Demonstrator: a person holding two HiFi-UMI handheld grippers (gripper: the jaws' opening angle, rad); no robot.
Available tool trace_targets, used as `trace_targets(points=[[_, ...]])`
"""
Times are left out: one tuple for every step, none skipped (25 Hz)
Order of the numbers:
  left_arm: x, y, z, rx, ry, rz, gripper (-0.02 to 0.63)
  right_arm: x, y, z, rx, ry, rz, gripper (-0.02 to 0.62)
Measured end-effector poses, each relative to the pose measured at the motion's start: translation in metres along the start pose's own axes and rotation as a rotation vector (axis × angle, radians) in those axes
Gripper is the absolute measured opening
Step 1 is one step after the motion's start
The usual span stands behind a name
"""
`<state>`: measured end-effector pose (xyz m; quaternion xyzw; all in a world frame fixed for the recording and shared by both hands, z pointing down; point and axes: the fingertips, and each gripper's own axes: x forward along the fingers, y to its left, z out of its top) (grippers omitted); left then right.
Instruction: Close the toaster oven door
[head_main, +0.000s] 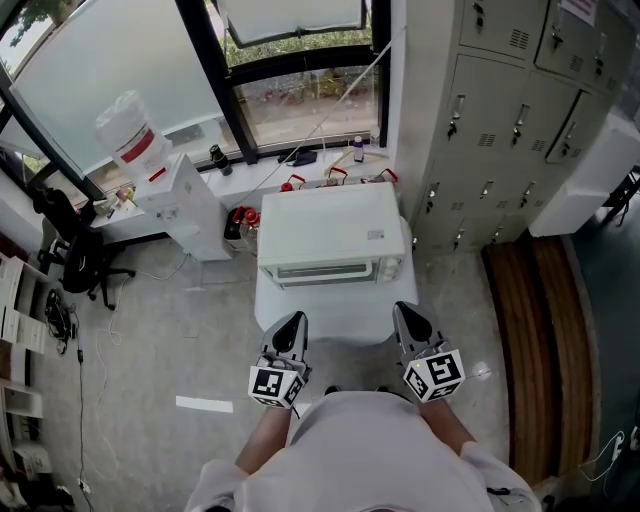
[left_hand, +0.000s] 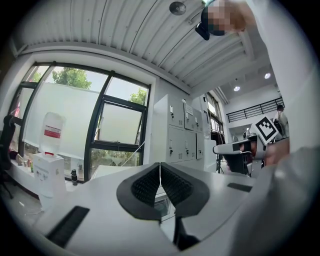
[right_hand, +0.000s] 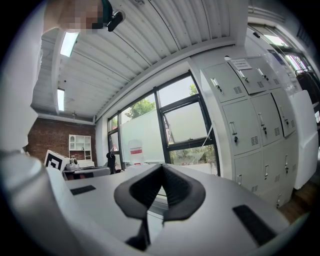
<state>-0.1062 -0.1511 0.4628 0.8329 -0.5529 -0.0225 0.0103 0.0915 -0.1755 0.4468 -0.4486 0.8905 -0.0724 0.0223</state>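
In the head view a white toaster oven (head_main: 330, 232) stands on a small white table (head_main: 322, 312) in front of me. Its glass door (head_main: 326, 271) stands upright against the oven's front. My left gripper (head_main: 293, 322) and right gripper (head_main: 405, 312) hover side by side over the table's near edge, short of the door and touching nothing. In the left gripper view the left gripper (left_hand: 160, 166) has its jaws pressed together and empty, with part of the oven's front (left_hand: 163, 206) showing behind them. The right gripper (right_hand: 161, 168) is likewise shut on nothing.
A white water dispenser (head_main: 178, 195) with a bottle on top stands to the left of the oven. Grey lockers (head_main: 500, 120) line the right wall, with a wooden bench (head_main: 540, 340) before them. A black office chair (head_main: 78, 255) is at far left. Bottles (head_main: 358, 150) sit on the window sill.
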Motion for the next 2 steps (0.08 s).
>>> trace_targets(points=[[0.0006,0.0008,-0.0002,-0.003,0.002,0.001,0.021,0.0003,-0.0001,0.0004,0.001,0.000,0.000,0.006],[0.0012,0.0015,-0.0005,-0.006,0.005,0.002,0.021,0.0005,-0.0001,0.0007,0.002,0.000,0.000,0.006]])
